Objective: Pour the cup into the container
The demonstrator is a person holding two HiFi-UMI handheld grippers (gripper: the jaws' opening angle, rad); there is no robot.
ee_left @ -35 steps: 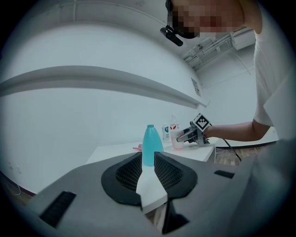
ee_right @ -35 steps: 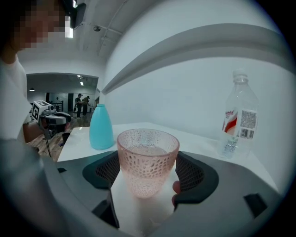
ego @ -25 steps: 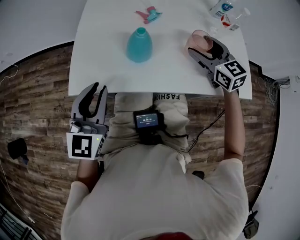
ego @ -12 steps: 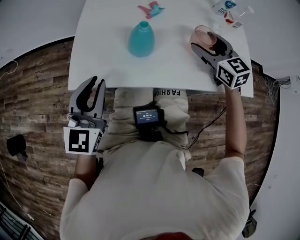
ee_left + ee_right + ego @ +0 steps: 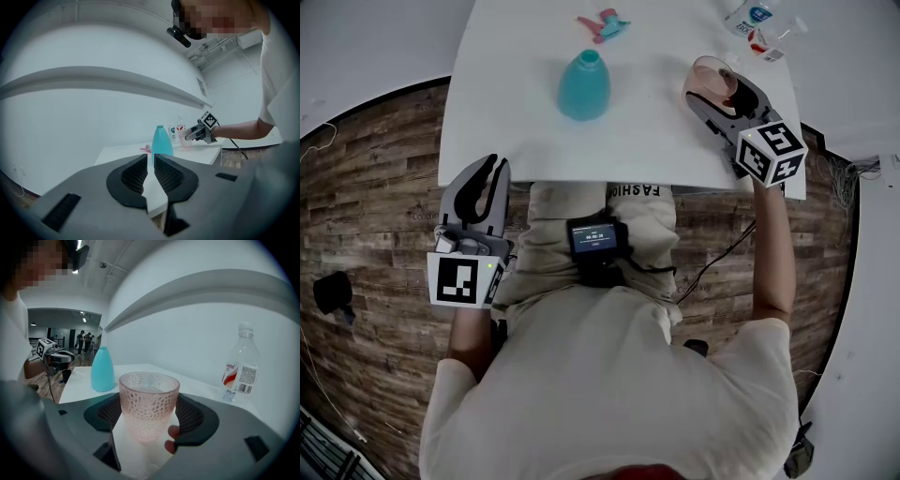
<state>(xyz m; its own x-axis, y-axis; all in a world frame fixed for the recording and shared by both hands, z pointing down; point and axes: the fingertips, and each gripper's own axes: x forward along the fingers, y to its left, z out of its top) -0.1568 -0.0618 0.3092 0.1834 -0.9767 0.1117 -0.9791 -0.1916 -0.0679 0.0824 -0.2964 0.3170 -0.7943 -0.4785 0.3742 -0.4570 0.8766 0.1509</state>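
Note:
A pink textured cup (image 5: pixel 703 77) stands upright near the right side of the white table (image 5: pixel 516 112). My right gripper (image 5: pixel 714 90) is shut on the cup (image 5: pixel 148 399), one pad against each side, and a fingertip shows by the right pad. The container, a teal bottle (image 5: pixel 584 86) with an open neck, stands mid-table, left of the cup (image 5: pixel 103 370). My left gripper (image 5: pixel 485 180) hangs off the table's near edge over the wood floor; its jaws (image 5: pixel 151 161) are shut with nothing between them, pointing toward the teal bottle (image 5: pixel 161 142).
A clear water bottle (image 5: pixel 752 19) with a red and white label (image 5: pixel 240 367) lies at the far right corner. A pink and teal spray nozzle (image 5: pixel 602 25) lies at the table's far edge behind the teal bottle.
The right gripper with the cup has shifted slightly to the right. The left gripper has dropped a little nearer the body. The teal bottle has not moved.

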